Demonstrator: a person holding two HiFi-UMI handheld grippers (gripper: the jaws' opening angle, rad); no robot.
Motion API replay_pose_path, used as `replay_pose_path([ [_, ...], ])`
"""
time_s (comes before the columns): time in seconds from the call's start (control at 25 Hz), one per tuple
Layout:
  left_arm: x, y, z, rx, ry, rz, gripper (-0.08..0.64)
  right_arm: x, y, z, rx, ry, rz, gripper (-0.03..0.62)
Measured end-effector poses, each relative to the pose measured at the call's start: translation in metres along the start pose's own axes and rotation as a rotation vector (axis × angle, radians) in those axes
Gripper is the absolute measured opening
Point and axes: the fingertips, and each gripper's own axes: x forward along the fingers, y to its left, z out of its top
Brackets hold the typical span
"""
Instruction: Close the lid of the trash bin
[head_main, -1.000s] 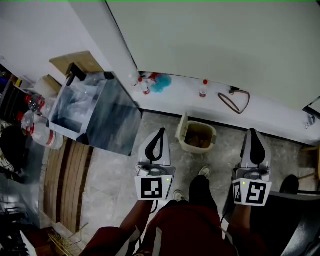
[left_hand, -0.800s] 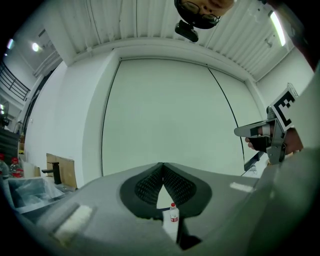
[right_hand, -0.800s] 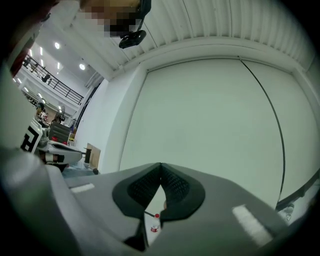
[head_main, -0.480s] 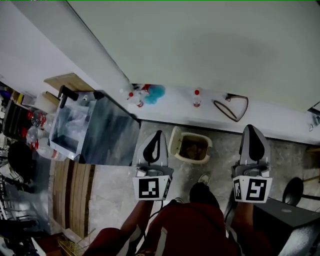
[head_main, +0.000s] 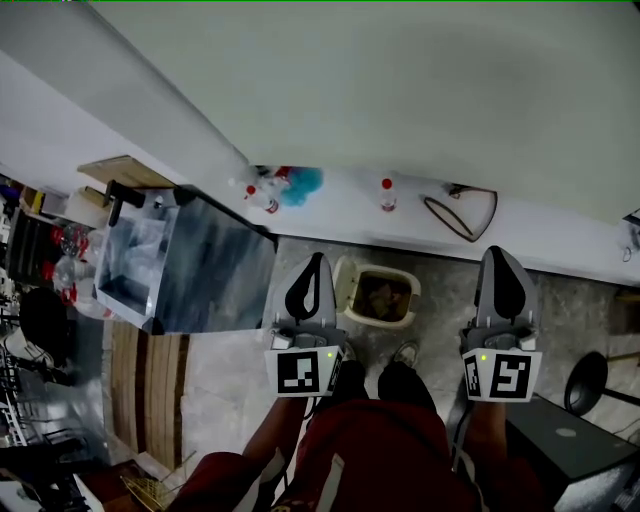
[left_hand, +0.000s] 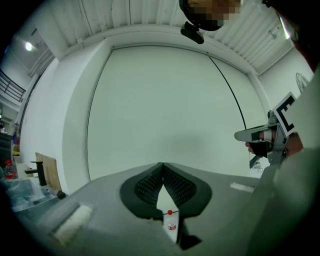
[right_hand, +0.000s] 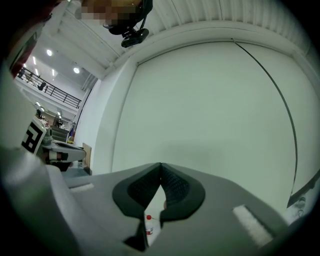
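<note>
In the head view a small cream trash bin (head_main: 400, 312) stands on the stone floor against a white ledge. Its lid (head_main: 345, 281) is tipped up at its left side, and brown rubbish shows inside. My left gripper (head_main: 318, 259) is held level just left of the bin, above it, shut with nothing in it. My right gripper (head_main: 497, 251) hangs well to the bin's right, also shut and empty. In the left gripper view the pads (left_hand: 150, 184) meet at the tip. The right gripper view shows its pads (right_hand: 172, 185) meeting the same way.
A white wall (head_main: 400, 90) faces me. On the ledge stand a red-capped bottle (head_main: 386, 196), another bottle (head_main: 262, 198), a blue object (head_main: 305, 185) and a looped cable (head_main: 465, 215). A metal cabinet (head_main: 200, 265) is at left with wooden slats (head_main: 150, 385) beside it. A dark stool (head_main: 590, 385) is at right.
Both grippers have moved forward toward the wall, still shut. The bin has slid down in the view and now lies beside the left gripper rather than ahead of it.
</note>
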Motion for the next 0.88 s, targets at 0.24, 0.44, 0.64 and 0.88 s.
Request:
replay_pose_path([
  [0.24, 0.009, 0.021, -0.023, -0.017, 0.036, -0.021, 0.006, 0.018, 0.02, -0.015, 0.003, 0.041, -0.003, 0.0],
  [0.44, 0.015, 0.041, -0.049, -0.038, 0.086, -0.028, 0.006, 0.039, 0.042, -0.031, 0.004, 0.08, 0.006, 0.0],
  [0.64, 0.014, 0.054, -0.092, -0.048, 0.164, -0.046, 0.006, 0.053, 0.073, -0.057, 0.001, 0.137, 0.045, 0.0],
  [0.88, 0.01, 0.057, -0.157, -0.079, 0.28, -0.078, 0.006, 0.064, 0.098, -0.09, 0.017, 0.204, 0.07, 0.0],
])
